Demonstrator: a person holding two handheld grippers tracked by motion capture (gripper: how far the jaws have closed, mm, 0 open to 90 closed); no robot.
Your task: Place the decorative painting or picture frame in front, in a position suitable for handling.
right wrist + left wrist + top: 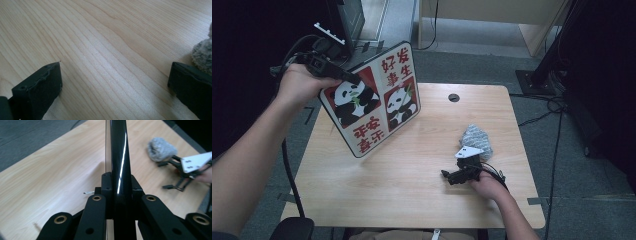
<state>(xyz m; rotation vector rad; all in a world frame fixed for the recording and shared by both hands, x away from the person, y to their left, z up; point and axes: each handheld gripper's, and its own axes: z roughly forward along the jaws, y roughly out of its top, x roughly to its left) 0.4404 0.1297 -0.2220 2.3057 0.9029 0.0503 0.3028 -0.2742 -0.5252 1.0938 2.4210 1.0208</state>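
Left tool (343, 75): my pads pinch the upper left edge of the panda board (372, 100).
Board: tilted on its lower corner, near the counter's (412, 190) left edge; long axis runs up and back.
Right tool (451, 176): jaws spread, empty, resting near the right edge.
Grey cloth (476, 139): just beyond my right tool.
Nearer hand: my right, well apart from the board.

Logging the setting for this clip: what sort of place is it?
Probably an office or lab room set up for recording: a small wooden table on grey carpet, black stand bases and trailing floor cables around it.
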